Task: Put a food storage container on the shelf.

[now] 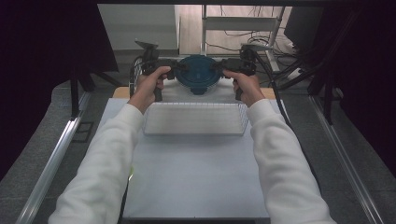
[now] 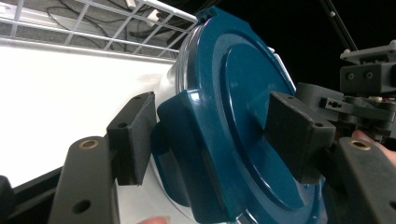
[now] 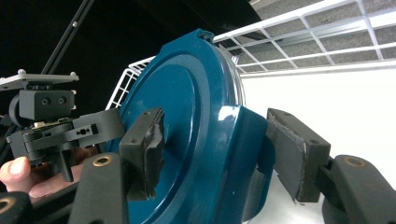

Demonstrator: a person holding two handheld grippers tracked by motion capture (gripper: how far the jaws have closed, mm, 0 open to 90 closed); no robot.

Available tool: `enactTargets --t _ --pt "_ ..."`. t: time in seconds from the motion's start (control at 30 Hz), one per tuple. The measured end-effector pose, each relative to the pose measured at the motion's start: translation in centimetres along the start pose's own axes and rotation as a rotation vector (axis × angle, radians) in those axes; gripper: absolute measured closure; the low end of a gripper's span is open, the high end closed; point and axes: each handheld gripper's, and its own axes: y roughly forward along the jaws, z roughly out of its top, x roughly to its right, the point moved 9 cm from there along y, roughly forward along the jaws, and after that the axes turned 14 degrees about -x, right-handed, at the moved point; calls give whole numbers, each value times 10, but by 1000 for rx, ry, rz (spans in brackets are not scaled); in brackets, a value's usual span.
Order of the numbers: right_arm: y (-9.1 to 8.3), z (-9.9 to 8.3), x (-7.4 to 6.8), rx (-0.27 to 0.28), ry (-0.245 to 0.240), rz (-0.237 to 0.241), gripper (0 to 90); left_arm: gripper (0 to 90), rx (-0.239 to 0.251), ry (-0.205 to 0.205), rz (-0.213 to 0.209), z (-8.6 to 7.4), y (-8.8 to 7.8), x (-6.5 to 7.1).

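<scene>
White sleeves come in from the bottom of the high view, crossing the pale tabletop toward its far end. Beyond a white wire basket that lies on the tabletop, both hands hold grippers to a round container with a dark teal lid, one at each side of it.

At the lid's left side, the left gripper has its jaws partly spread around a latch tab of the lid. In the left gripper view one black pad sits just beside the outer face of that tab and the other pad lies against the lid's top face; whether they press firmly cannot be told.

At the opposite side, the right gripper straddles the other latch tab in the same way. In the right gripper view one worn pad meets the lid's top and the other stands just beside the tab, with a thin gap.

White wire bars run behind the lid in both gripper views.
</scene>
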Motion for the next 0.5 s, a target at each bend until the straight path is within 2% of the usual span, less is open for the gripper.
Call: enactTargets --t 0.17,0.37,0.43,0.5 --pt "2 -1 4 8 16 15 378 346 8 -3 -4 2 2 -1" --pt "1 -2 4 11 22 11 367 328 14 9 14 1 4 0" --pt "2 -2 2 18 18 -1 340 311 22 27 28 0 4 1" --pt "1 -2 4 41 -4 -55 275 278 31 50 41 -1 4 3"
